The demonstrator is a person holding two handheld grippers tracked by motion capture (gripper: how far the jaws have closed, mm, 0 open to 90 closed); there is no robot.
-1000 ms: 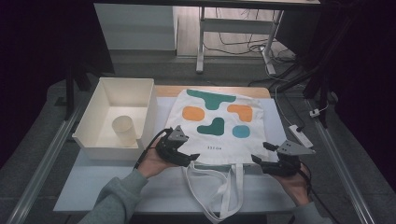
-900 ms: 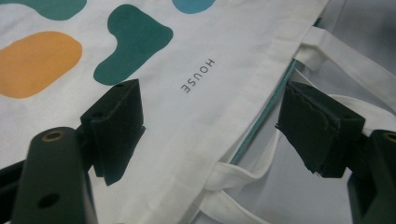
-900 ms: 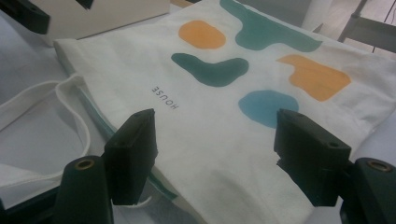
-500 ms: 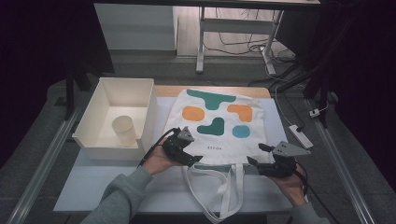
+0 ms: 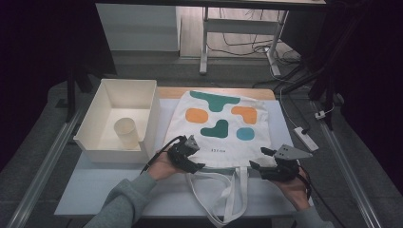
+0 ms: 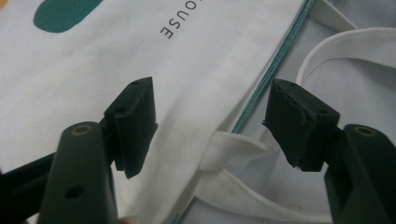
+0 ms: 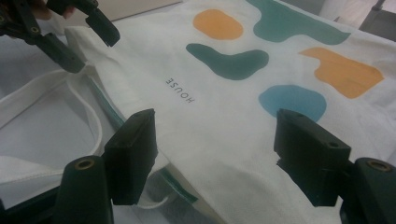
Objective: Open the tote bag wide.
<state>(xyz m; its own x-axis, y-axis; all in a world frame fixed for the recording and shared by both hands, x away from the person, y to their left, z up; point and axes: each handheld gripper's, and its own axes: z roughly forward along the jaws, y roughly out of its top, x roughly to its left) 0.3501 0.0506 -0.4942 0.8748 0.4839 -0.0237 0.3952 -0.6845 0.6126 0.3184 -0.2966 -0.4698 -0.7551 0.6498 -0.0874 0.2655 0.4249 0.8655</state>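
A white tote bag (image 5: 223, 126) with teal, orange and blue shapes lies flat on the table, its two handles (image 5: 228, 190) trailing toward the near edge. My left gripper (image 5: 196, 157) is at the bag's near left corner. Its jaws have just been closing but stand open, and the hem and a handle base (image 6: 233, 144) lie between them untouched. My right gripper (image 5: 260, 159) is open at the near right corner, straddling the hem (image 7: 177, 184). In the right gripper view the left gripper (image 7: 74, 35) hovers at the bag's (image 7: 233, 102) far corner.
A white bin (image 5: 90, 130) holding a pale cup (image 5: 126, 133) stands left of the bag, close to my left hand. A white power strip (image 5: 304, 137) lies off the table's right edge. Bare tabletop (image 5: 104, 185) runs along the near side.
My left gripper has sunk toward the bag's near left corner and its jaws have narrowed. The right gripper has stayed put, and the bag has not moved.
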